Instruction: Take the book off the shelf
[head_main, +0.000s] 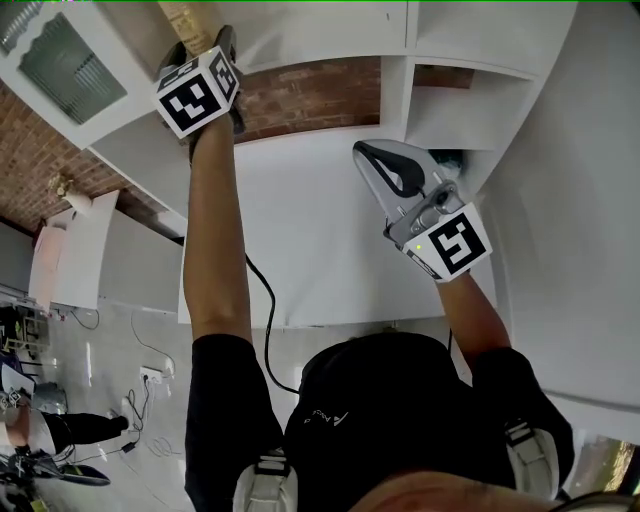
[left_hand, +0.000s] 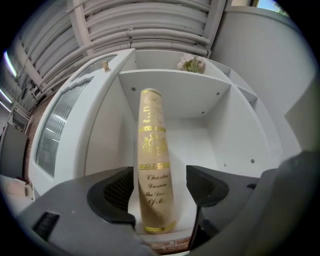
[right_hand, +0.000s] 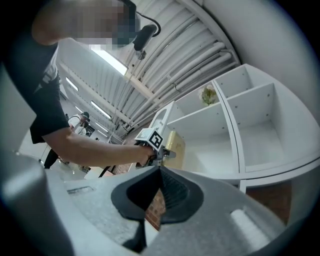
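Note:
A cream book (left_hand: 154, 165) with gold bands and lettering on its spine stands upright in a cubby of the white shelf unit (left_hand: 200, 100), leaning slightly. My left gripper (left_hand: 159, 192) is raised to it and open, one jaw on each side of the spine; the left pad (left_hand: 117, 192) sits close against the book, the right pad (left_hand: 205, 187) stands apart from it. In the head view the book's (head_main: 190, 20) top edge shows above the left marker cube (head_main: 198, 92). My right gripper (head_main: 362, 150) hangs lower over the white surface, shut and empty.
A glass-fronted cabinet door (left_hand: 60, 125) flanks the cubby on the left. Dried flowers (left_hand: 190, 62) sit on top of the shelf unit. Brick wall (head_main: 320, 95) shows behind the white desk surface (head_main: 320, 240). A black cable (head_main: 268, 320) trails from the left arm.

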